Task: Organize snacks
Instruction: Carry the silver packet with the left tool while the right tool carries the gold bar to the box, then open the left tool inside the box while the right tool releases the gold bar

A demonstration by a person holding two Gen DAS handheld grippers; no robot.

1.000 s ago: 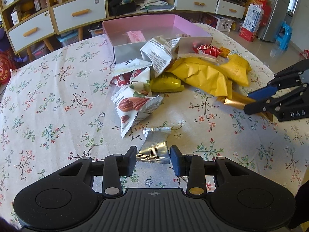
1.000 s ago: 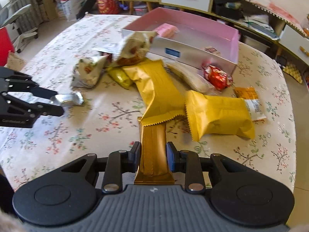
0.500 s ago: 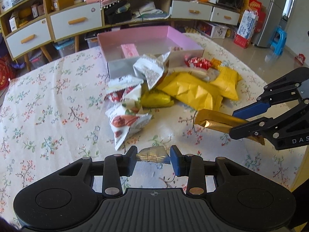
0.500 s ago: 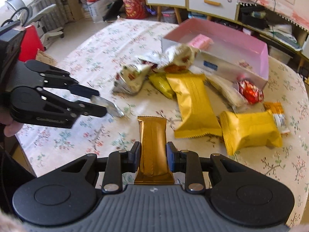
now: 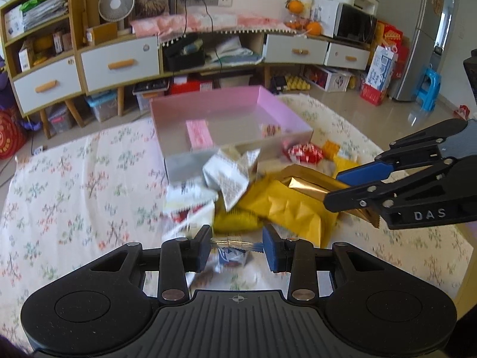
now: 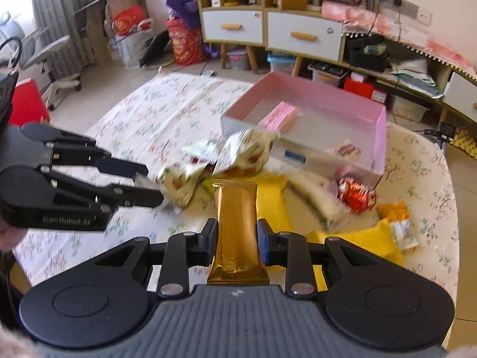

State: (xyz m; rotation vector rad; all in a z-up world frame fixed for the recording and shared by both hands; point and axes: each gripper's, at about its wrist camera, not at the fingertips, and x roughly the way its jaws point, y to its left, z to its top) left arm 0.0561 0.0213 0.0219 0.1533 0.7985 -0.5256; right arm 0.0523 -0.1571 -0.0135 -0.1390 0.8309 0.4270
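My left gripper (image 5: pixel 237 243) is shut on a small silver snack packet (image 5: pixel 235 242), seen edge-on between the pads and lifted off the table. My right gripper (image 6: pixel 237 232) is shut on a long gold bar wrapper (image 6: pixel 237 223), also raised. Each gripper shows in the other's view: the right gripper (image 5: pixel 342 188) with the gold bar wrapper (image 5: pixel 313 182) at right, the left gripper (image 6: pixel 149 185) at left. Ahead stands the pink box (image 5: pixel 277 104), open, with a pink packet (image 5: pixel 198 132) inside. Loose snacks lie heaped before the pink box (image 6: pixel 378 137).
On the floral tablecloth (image 5: pixel 74 185) lie white printed bags (image 5: pixel 229 179), a yellow bag (image 5: pixel 286 205), a red wrapped sweet (image 6: pixel 354 194) and more yellow bags (image 6: pixel 375 238). Drawers and shelves (image 5: pixel 119 62) stand behind the table. The table's edge curves at right (image 6: pixel 453 208).
Both grippers have risen off the table with their packets and tilted up, so the box and the room behind show more. The silver packet now appears edge-on.
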